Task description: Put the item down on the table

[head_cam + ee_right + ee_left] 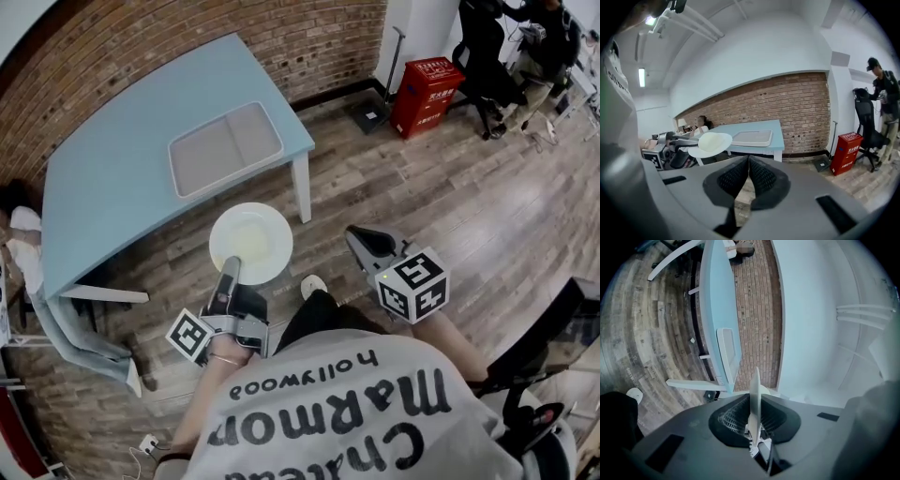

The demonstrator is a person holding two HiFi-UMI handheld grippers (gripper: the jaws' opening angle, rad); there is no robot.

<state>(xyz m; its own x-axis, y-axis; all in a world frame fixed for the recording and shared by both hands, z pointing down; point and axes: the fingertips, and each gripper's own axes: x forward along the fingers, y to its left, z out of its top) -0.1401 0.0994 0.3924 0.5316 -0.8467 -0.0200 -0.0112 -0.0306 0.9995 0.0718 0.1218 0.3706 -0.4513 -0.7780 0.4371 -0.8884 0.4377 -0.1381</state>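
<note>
A white round plate (250, 243) hangs in the air in front of the light blue table (122, 159), above the wooden floor. My left gripper (230, 273) is shut on the plate's near rim. In the left gripper view the plate (755, 401) shows edge-on between the jaws. The right gripper view shows the plate (711, 143) from the side, held level by the left gripper (677, 143). My right gripper (360, 242) is off to the right of the plate, shut, with nothing between its jaws (748, 161).
A grey rectangular tray (226, 147) lies on the table near its right end. A seated person (23, 246) is at the table's left. A red box (425, 96), an office chair (487, 56) and a standing person (885, 93) are at the far right.
</note>
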